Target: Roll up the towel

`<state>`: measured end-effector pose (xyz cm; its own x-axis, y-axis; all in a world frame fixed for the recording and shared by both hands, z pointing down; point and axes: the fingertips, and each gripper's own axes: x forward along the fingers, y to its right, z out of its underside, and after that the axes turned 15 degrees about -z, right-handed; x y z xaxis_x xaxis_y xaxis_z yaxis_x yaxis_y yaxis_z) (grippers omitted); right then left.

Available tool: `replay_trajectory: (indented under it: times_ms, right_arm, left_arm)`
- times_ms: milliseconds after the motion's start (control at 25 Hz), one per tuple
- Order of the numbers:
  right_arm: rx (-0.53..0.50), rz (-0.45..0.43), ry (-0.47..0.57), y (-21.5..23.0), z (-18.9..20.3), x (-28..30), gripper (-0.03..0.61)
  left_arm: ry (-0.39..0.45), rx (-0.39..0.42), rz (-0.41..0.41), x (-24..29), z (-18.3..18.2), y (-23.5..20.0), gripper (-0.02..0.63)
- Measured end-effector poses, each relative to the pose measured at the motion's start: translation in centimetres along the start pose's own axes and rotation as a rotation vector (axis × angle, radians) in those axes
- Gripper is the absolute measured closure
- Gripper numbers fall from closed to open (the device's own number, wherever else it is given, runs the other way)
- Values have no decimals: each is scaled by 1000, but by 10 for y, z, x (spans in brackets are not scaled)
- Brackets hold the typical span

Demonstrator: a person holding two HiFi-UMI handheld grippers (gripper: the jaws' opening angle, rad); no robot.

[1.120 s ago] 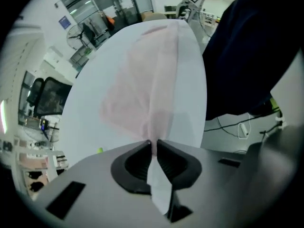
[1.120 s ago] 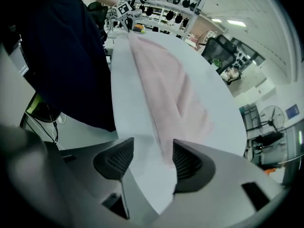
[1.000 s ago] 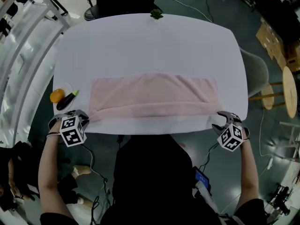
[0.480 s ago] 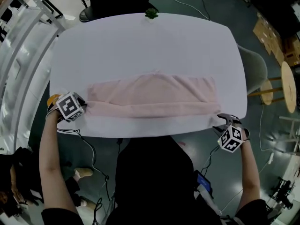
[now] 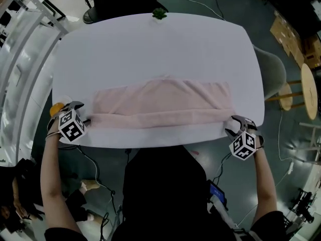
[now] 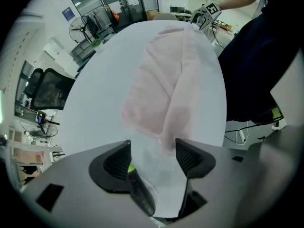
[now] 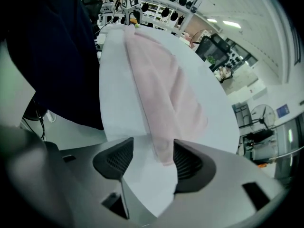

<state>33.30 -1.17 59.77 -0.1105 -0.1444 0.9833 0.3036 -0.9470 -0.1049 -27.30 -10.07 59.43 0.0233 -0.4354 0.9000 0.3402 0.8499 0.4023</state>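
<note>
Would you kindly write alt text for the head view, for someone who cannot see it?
Seen from above, a pink towel, its near edge rolled into a tube, lies across a white table. The left gripper, whose jaws have just been opening, and the right gripper sit open at the roll's two ends, not clamping it.

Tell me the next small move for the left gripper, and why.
Probably ease the left gripper forward and close it on the rolled near edge of the pink towel. Its jaws have just been opening and stand apart, with the roll's left end just ahead of them, ungripped, while the right gripper has its open jaws straddling the right end.
</note>
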Motion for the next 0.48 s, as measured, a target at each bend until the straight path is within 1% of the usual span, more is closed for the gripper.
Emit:
replay_trajectory:
  times_ms: [80, 160, 240, 320, 360, 400, 440, 480]
  right_arm:
    - [-28, 19, -12, 4, -1, 1, 302]
    - [-54, 27, -30, 6, 1, 3, 302]
    - [-69, 30, -44, 6, 3, 7, 302]
    - [-75, 31, -55, 6, 6, 11, 302]
    - [-77, 30, -58, 6, 7, 13, 302]
    - [-78, 27, -58, 5, 7, 15, 302]
    - [-80, 24, -57, 5, 6, 16, 310]
    - [-81, 24, -56, 6, 6, 16, 310]
  left_arm:
    - [32, -23, -19, -18, 0, 3, 295]
    - [72, -33, -9, -37, -5, 20, 309]
    - [102, -12, 25, -46, -10, 49, 333]
    - [113, 27, 48, -41, -13, 76, 336]
    - [113, 42, 41, -35, -13, 84, 336]
    - [111, 51, 17, -27, -14, 86, 336]
    - [107, 52, -24, -20, -14, 83, 339]
    - [104, 47, -74, -13, -13, 75, 365]
